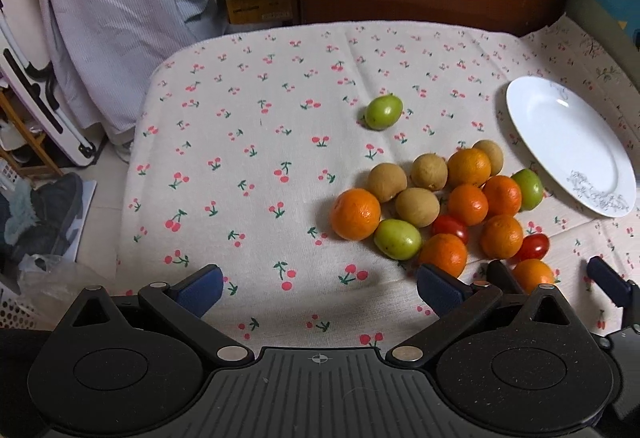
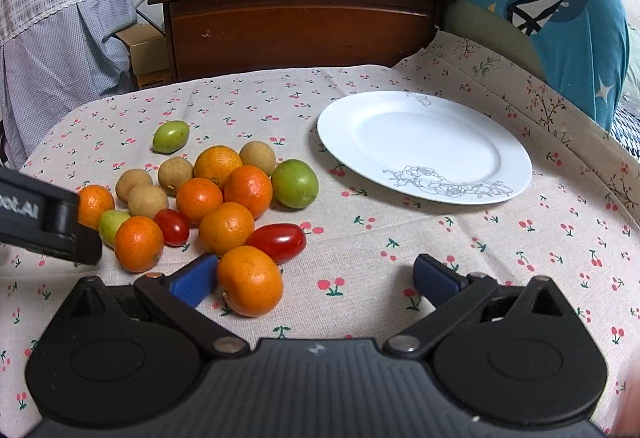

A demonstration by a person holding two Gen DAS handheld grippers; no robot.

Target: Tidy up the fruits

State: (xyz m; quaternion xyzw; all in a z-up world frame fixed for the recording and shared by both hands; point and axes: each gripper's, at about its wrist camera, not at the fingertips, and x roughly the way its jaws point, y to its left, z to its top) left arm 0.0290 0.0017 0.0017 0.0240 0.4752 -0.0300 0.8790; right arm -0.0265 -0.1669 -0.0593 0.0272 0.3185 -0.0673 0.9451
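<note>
Hovering over fruit pile [image 2: 208,198] — left gripper [image 1: 318,288], right gripper [image 2: 316,278] both spread wide, nothing held; plate [image 2: 516,166] beside.

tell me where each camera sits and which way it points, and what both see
Left wrist: on the left tool, facing forward and down over the cherry-print tablecloth; its open blue-padded fingers show, with the right tool at the right edge.
Right wrist: on the right tool, facing the white plate; its open fingers and part of the left tool show.
Shared: the fruit pile, plate and wooden headboard.
</note>
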